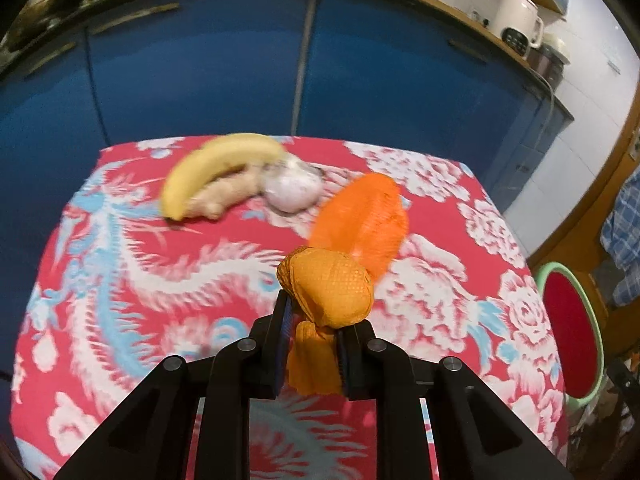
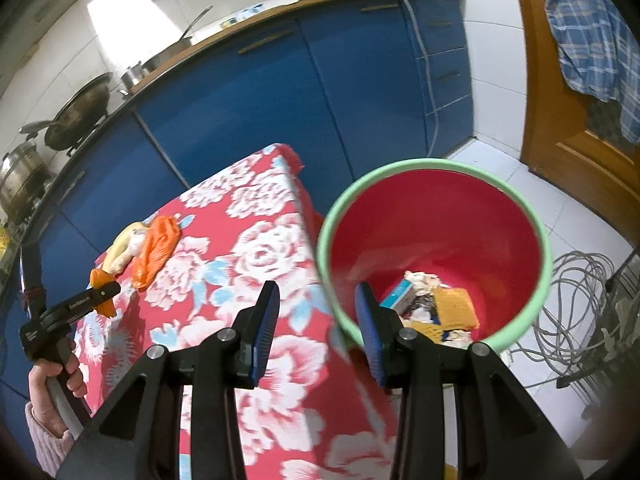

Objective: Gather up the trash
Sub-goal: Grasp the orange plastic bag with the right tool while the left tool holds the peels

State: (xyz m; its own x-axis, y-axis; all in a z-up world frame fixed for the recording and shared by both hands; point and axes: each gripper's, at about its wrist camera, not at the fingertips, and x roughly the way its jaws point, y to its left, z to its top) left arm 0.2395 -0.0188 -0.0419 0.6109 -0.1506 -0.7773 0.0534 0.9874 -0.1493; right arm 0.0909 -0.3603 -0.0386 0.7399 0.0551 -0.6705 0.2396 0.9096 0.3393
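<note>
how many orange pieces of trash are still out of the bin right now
2. One orange wad is clamped in the left gripper above the table. One orange net lies on the cloth beside the garlic. Others may be hidden.

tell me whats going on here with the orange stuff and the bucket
A person is clearing trash off a flowered table. The left tongs are shut on a crumpled orange net, held above the cloth. The right tongs are open and empty by the red bucket, which already holds scraps.
</note>
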